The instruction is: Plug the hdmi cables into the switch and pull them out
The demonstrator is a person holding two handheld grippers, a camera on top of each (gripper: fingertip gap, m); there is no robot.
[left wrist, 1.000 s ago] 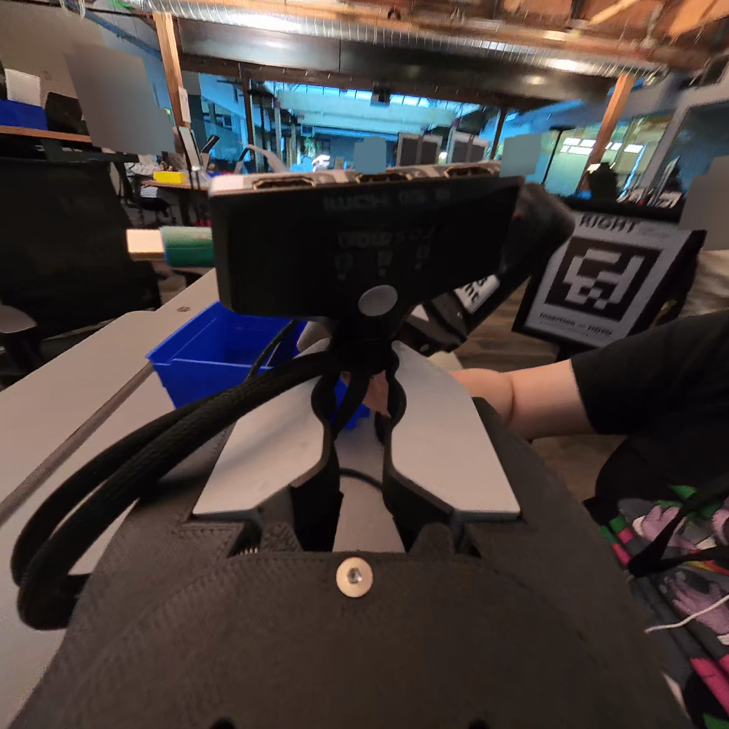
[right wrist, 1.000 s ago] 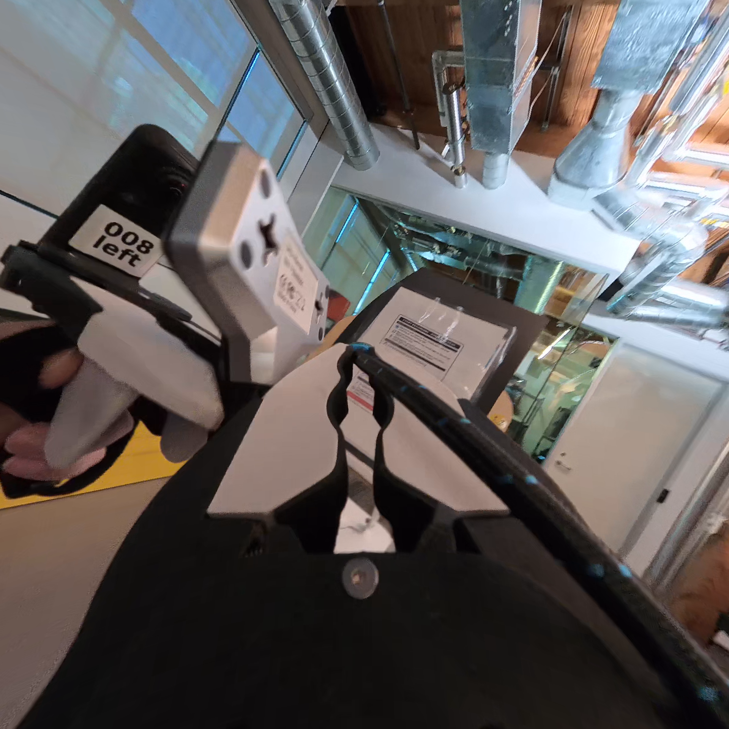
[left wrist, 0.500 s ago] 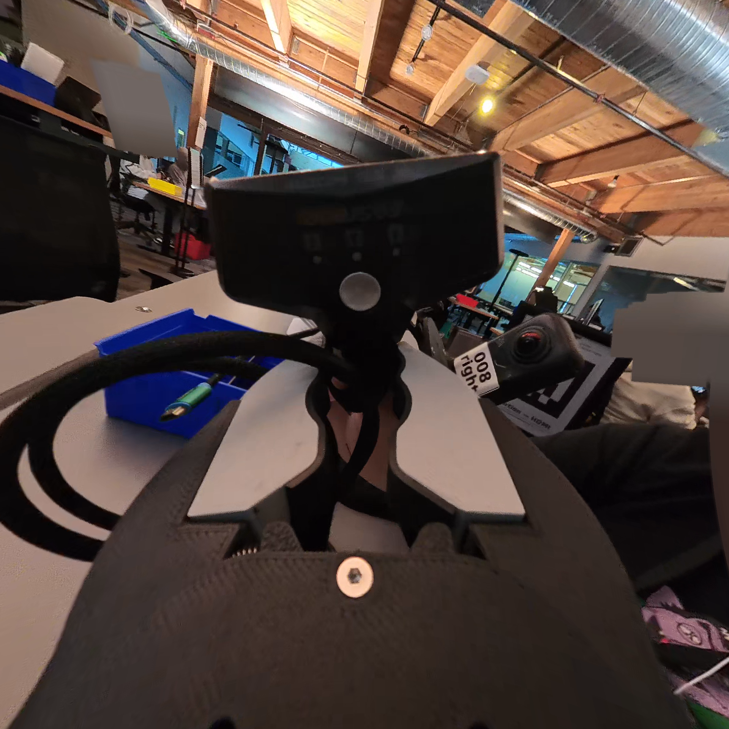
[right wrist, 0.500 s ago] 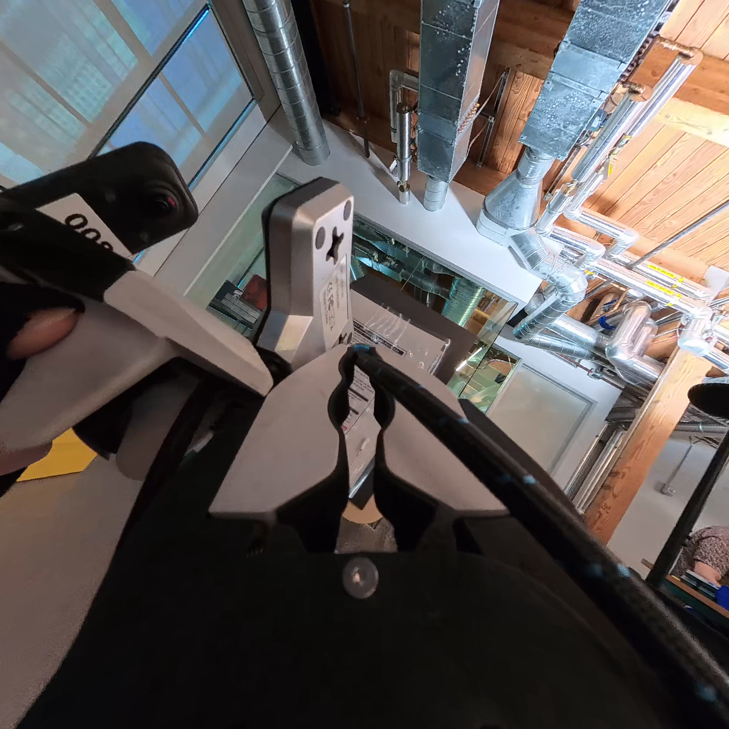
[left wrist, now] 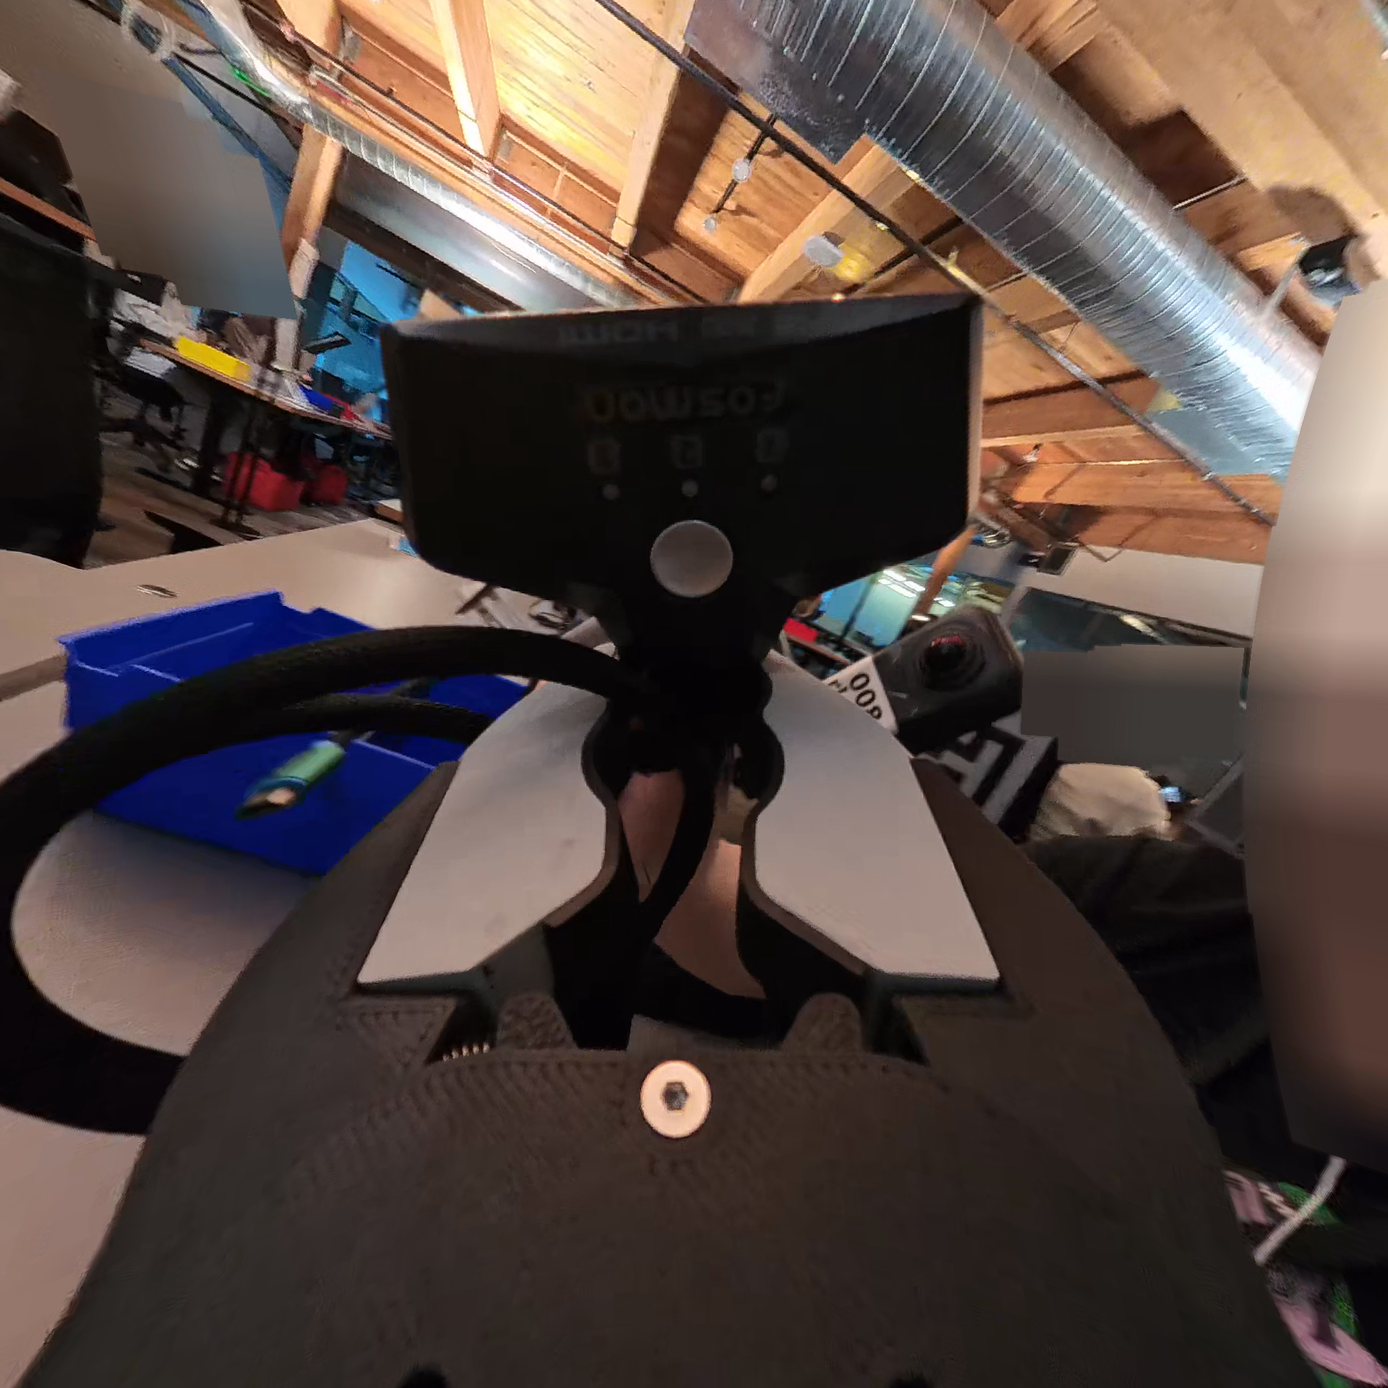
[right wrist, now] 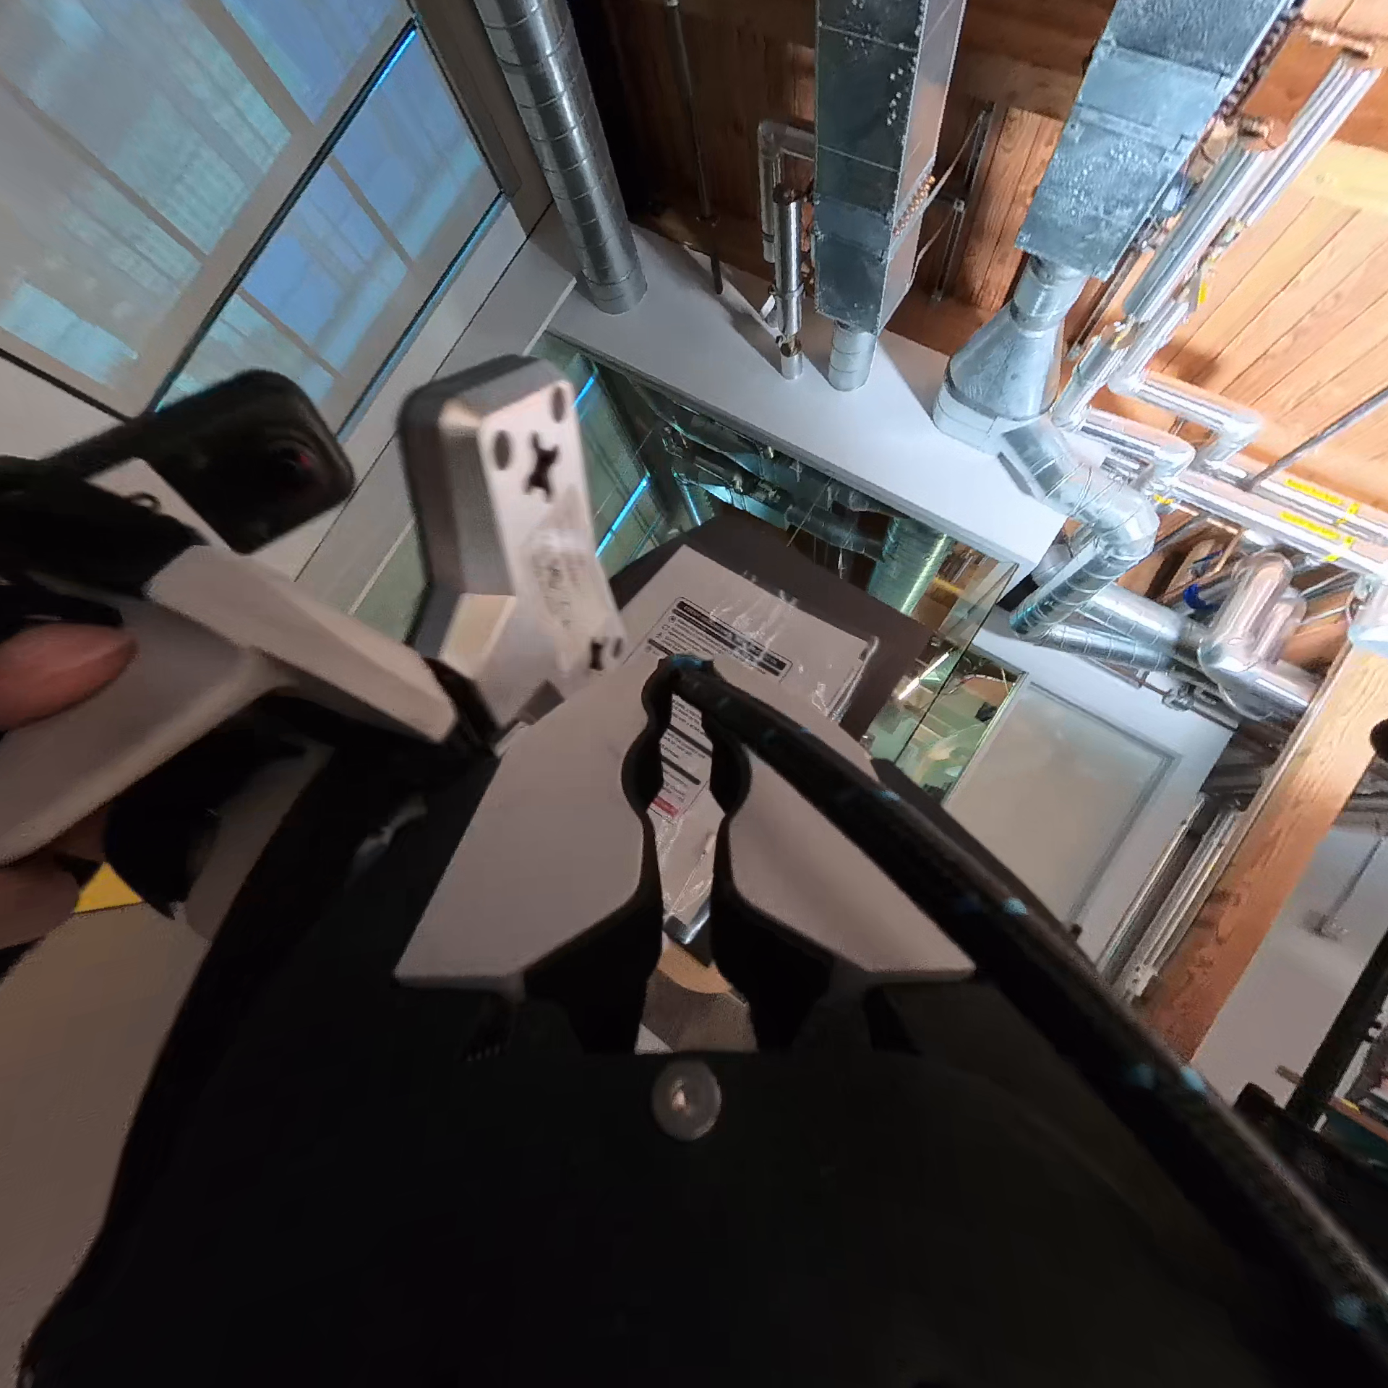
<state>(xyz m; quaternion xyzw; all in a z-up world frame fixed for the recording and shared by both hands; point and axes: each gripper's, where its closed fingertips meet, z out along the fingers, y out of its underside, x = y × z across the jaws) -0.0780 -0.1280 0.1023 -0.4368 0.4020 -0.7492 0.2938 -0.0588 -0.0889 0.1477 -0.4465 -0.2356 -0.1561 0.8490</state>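
Observation:
My left gripper (left wrist: pixel 680 721) is shut on the cable neck of the black HDMI switch (left wrist: pixel 683 443) and holds it up in the air, button side toward the camera. The switch's black braided cable (left wrist: pixel 225 698) loops off to the left. In the right wrist view the switch shows its silver underside (right wrist: pixel 518 526), up and left of my right gripper (right wrist: pixel 683 676). My right gripper is shut on a black HDMI cable with blue flecks (right wrist: pixel 864 811), which trails down to the right. Its plug is hidden. The ports are not in view.
A blue bin (left wrist: pixel 188 661) sits on the grey table (left wrist: pixel 113 939) at left, with a green-sleeved cable plug (left wrist: pixel 297 773) in it. The right gripper's camera (left wrist: pixel 954 668) shows just right of the switch. A hand (right wrist: pixel 52 676) holds the left gripper.
The left gripper has tilted upward with the switch, so its port edge has dropped out of sight. In the right wrist view the switch has shifted right, closer to the right fingertips.

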